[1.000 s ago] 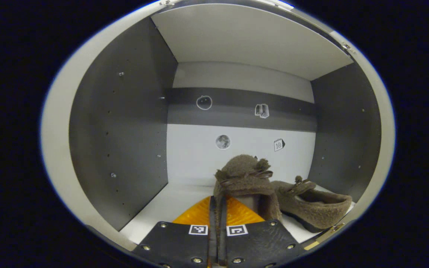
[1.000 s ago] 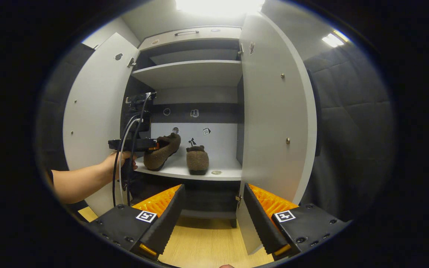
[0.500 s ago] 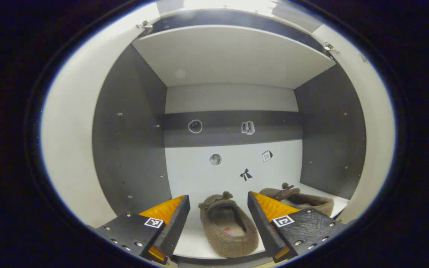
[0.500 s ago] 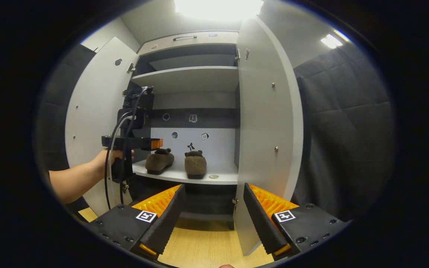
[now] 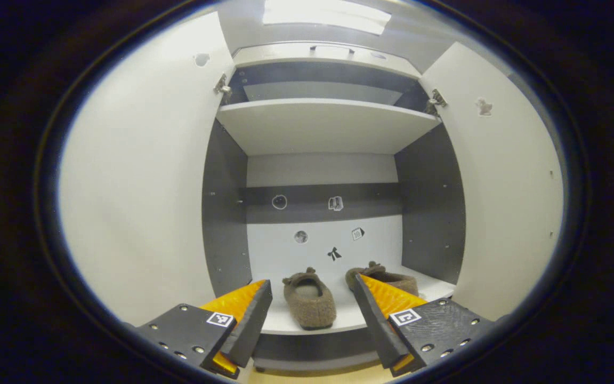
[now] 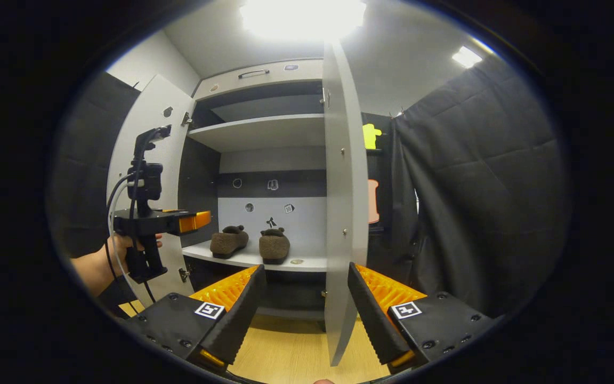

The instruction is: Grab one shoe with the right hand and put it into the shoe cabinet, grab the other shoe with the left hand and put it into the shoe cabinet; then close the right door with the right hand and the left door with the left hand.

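Both shoes now sit on the cabinet's lower shelf [image 5: 339, 320]. The left shoe [image 5: 309, 304] I was carrying a second ago lies flat near the shelf's front edge, heel opening toward me, and the right shoe [image 5: 392, 278] rests just beside it, a little further in. A second ago my left tool [image 5: 312, 320] was clamped on that shoe inside the compartment; half a second ago it had let go, and now I have drawn it back out of the cabinet, fingers spread wide with nothing between them. That, I judge, finishes the placing half of the job and leaves only the doors.

My right tool [image 6: 304, 309] is also spread wide and empty, hanging low in front of the cabinet. The right door [image 6: 341, 213] stands edge-on directly ahead of it, and compared with a second ago I have shifted round so that its outer side is nearer my reach. The left door [image 5: 142, 176] is swung wide open beside my left tool.

In the right gripper view my hand [image 6: 107, 256] holds the left tool in front of the left door. Small stickers dot the back panel [image 5: 323, 240]; an upper shelf [image 5: 323, 120] spans above. A small flat round thing [image 6: 297, 262] lies on the lower shelf near the front, too small to identify. Neither shoe appears to overhang, so I expect the doors to swing freely.
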Demonstrator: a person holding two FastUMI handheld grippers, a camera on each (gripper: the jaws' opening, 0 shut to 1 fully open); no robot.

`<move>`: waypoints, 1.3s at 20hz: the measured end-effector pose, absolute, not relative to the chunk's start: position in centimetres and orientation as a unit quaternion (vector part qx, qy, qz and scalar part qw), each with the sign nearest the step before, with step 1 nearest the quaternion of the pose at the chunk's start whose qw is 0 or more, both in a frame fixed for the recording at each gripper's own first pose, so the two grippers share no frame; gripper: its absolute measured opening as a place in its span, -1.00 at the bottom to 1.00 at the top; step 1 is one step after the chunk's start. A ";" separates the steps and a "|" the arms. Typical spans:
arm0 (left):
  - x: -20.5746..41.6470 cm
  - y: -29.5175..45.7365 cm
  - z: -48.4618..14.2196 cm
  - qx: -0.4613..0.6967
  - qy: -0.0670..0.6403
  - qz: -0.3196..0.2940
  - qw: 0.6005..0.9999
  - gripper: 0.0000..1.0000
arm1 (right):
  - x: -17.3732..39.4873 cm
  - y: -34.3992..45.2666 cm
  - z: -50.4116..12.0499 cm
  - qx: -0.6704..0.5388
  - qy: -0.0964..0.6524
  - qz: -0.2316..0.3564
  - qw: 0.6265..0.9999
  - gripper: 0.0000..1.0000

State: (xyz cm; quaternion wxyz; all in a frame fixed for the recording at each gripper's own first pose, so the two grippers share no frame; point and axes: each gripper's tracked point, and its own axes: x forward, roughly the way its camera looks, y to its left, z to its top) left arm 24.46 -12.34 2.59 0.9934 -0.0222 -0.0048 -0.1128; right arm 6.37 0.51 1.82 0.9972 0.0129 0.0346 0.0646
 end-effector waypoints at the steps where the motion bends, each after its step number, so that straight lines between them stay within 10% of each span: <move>1: 23.7 -12.5 2.1 -0.025 -0.002 -0.112 0.993 0.94 | 6.2 -0.1 2.0 0.012 0.032 0.064 0.997 0.93; 26: 7.2 2.6 3.3 -0.021 0.013 -0.023 0.999 0.80 | 13.3 -14.3 7.8 -0.045 0.004 -0.137 0.989 0.83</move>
